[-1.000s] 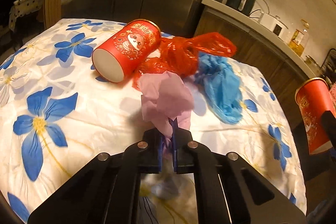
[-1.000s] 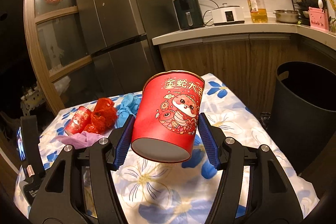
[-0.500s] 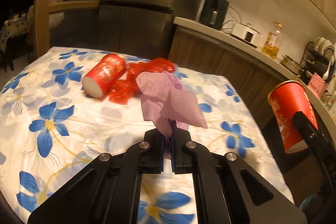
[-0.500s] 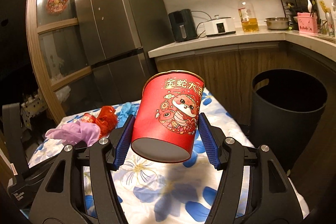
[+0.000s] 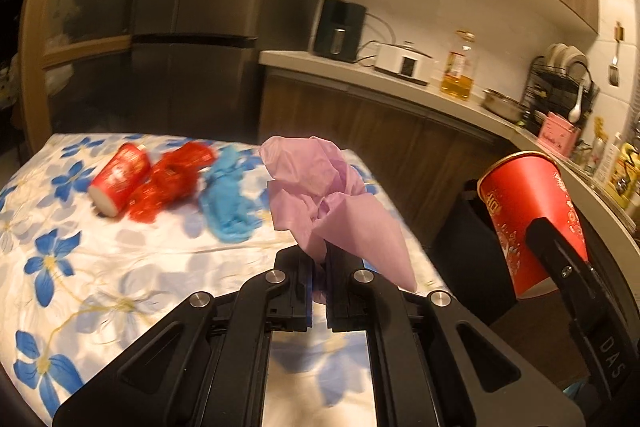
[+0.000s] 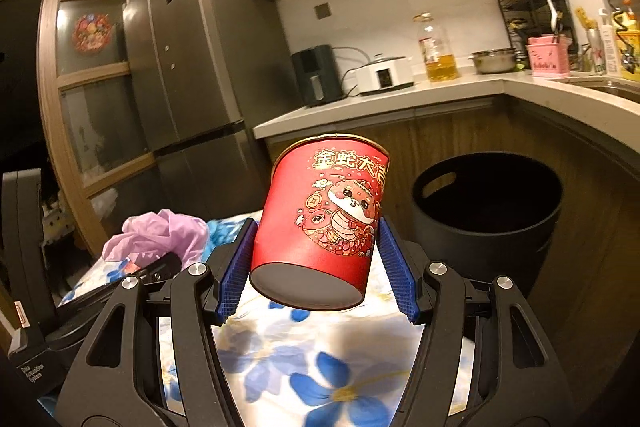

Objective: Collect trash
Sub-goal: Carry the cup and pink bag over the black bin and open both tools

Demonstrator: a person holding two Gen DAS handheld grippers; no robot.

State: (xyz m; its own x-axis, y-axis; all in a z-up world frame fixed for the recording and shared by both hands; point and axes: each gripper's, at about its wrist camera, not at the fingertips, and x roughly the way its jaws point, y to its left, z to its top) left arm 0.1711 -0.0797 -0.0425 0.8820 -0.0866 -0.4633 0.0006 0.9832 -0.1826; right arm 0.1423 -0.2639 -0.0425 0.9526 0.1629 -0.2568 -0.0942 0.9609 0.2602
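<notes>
I see the black bin (image 6: 486, 215) beside the flowered table (image 6: 280, 355), its inside too dark to read. My right gripper (image 6: 316, 263) clamps the red cup (image 6: 324, 223) above the cloth. My left gripper (image 5: 318, 269) pinches the pink wrapper (image 5: 324, 199), hiding its lower end.

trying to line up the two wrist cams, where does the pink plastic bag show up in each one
Left wrist view: the pink plastic bag sits centre frame, pinched in the left tongs, above the floral tablecloth.
Right wrist view: the pink plastic bag is at left of centre, left of the red paper cup in the right tongs.
Shared landmark: the oil bottle on the counter.
</notes>
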